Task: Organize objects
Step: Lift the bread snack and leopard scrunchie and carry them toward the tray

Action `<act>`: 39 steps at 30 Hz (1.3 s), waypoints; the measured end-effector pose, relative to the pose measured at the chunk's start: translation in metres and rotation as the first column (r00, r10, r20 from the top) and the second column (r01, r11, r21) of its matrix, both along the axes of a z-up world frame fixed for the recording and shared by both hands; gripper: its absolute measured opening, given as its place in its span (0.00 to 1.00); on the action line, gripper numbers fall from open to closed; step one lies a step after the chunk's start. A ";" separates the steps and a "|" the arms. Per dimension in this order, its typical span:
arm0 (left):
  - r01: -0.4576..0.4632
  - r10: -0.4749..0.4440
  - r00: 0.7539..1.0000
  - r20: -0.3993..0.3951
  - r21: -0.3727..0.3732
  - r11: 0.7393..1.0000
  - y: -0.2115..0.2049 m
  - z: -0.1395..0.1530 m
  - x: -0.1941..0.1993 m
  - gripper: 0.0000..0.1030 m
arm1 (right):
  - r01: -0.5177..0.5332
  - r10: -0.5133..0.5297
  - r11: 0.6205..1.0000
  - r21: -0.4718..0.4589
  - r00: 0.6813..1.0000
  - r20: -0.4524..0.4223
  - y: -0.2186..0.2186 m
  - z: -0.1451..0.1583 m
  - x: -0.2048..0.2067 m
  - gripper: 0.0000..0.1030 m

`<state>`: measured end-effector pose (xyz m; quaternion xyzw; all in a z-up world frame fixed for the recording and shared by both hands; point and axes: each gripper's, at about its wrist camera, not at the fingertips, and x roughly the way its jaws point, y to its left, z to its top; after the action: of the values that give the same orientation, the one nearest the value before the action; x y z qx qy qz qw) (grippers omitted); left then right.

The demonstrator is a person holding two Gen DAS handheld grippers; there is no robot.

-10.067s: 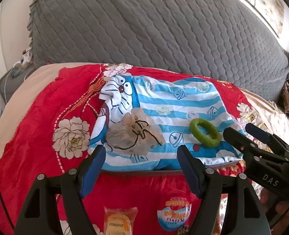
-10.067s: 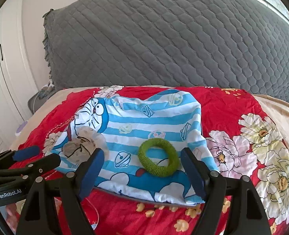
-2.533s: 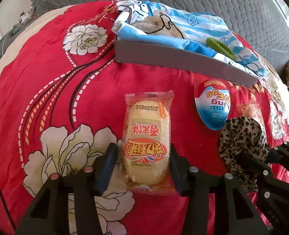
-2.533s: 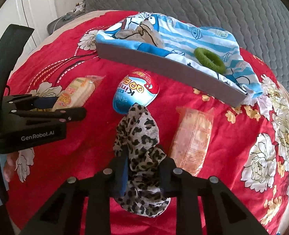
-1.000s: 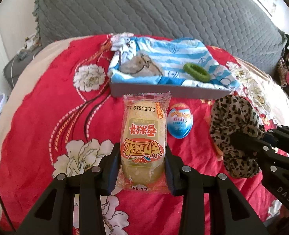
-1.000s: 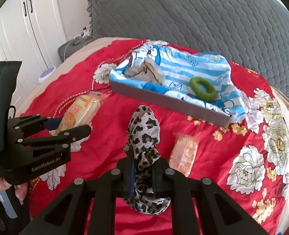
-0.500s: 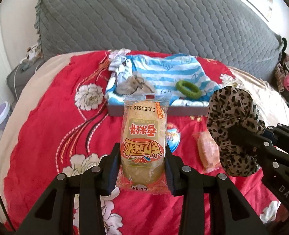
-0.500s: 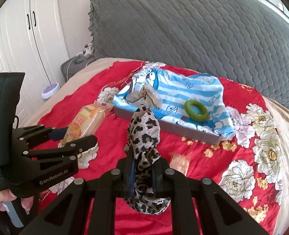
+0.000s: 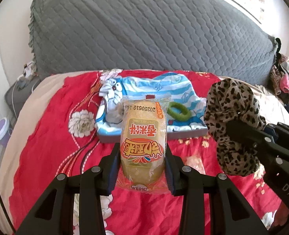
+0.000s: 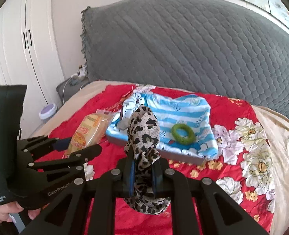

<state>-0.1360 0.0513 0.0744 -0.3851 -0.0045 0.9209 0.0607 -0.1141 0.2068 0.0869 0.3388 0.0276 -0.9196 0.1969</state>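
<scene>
My left gripper [image 9: 142,164] is shut on a wrapped yellow bread snack [image 9: 143,143], held up above the red floral bedspread [image 9: 46,146]. In the right wrist view the same snack [image 10: 87,131] shows at the left between the left gripper's fingers. My right gripper [image 10: 143,173] is shut on a leopard-print scrunchie [image 10: 144,135], which also hangs at the right of the left wrist view as the scrunchie [image 9: 232,121]. Beyond both lies a grey tray [image 9: 183,135] lined with a blue striped cartoon cloth [image 10: 183,113], holding a green ring [image 10: 182,133].
A large grey quilted pillow [image 9: 144,33] stands behind the tray. Another clear snack packet [image 9: 195,161] lies on the bedspread below the grippers. White wardrobe doors [image 10: 21,45] and a purple-lidded pot [image 10: 48,110] are at the left. Clothes pile [image 9: 285,78] at the far right.
Both grippers have risen with their loads, so the bed and tray look smaller and farther. The blue egg-shaped packet has gone out of sight behind the bread snack.
</scene>
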 end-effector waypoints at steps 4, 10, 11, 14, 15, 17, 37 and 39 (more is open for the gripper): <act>-0.002 0.002 1.000 -0.013 0.005 1.000 0.004 0.003 -0.009 0.40 | 0.008 -0.008 1.000 -0.018 1.000 -0.011 0.005 0.004 -0.005 0.13; 0.004 -0.004 1.000 -0.018 0.010 1.000 0.012 0.000 -0.023 0.40 | 0.018 -0.018 0.999 -0.033 1.000 -0.016 0.010 0.004 -0.014 0.13; 0.005 -0.004 1.000 -0.019 0.008 1.000 0.013 -0.001 -0.026 0.40 | 0.019 -0.019 0.999 -0.032 1.000 -0.018 0.009 0.005 -0.016 0.13; -0.005 0.005 1.000 -0.022 0.016 1.000 0.013 -0.003 -0.035 0.40 | 0.021 -0.022 0.999 -0.039 0.999 -0.044 0.009 0.009 -0.026 0.13; -0.006 0.006 1.000 -0.022 0.018 1.000 0.013 -0.004 -0.038 0.40 | 0.024 -0.026 0.999 -0.044 0.998 -0.050 0.010 0.010 -0.028 0.13; -0.008 0.008 1.000 -0.021 0.016 1.000 0.013 -0.007 -0.044 0.40 | 0.031 -0.034 0.998 -0.060 0.998 -0.055 0.012 0.012 -0.033 0.13; -0.014 0.014 0.999 -0.032 0.024 1.000 0.018 -0.017 -0.087 0.40 | 0.059 -0.066 0.993 -0.101 0.996 -0.062 0.023 -0.005 -0.074 0.13; -0.014 0.014 0.999 -0.035 0.019 1.000 0.018 -0.018 -0.088 0.40 | 0.059 -0.067 0.993 -0.104 0.995 -0.072 0.023 -0.005 -0.076 0.13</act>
<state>-0.2237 0.0693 0.0566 -0.3681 -0.0145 0.9279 0.0578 -0.1900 0.2294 0.0821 0.2943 -0.0226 -0.9376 0.1837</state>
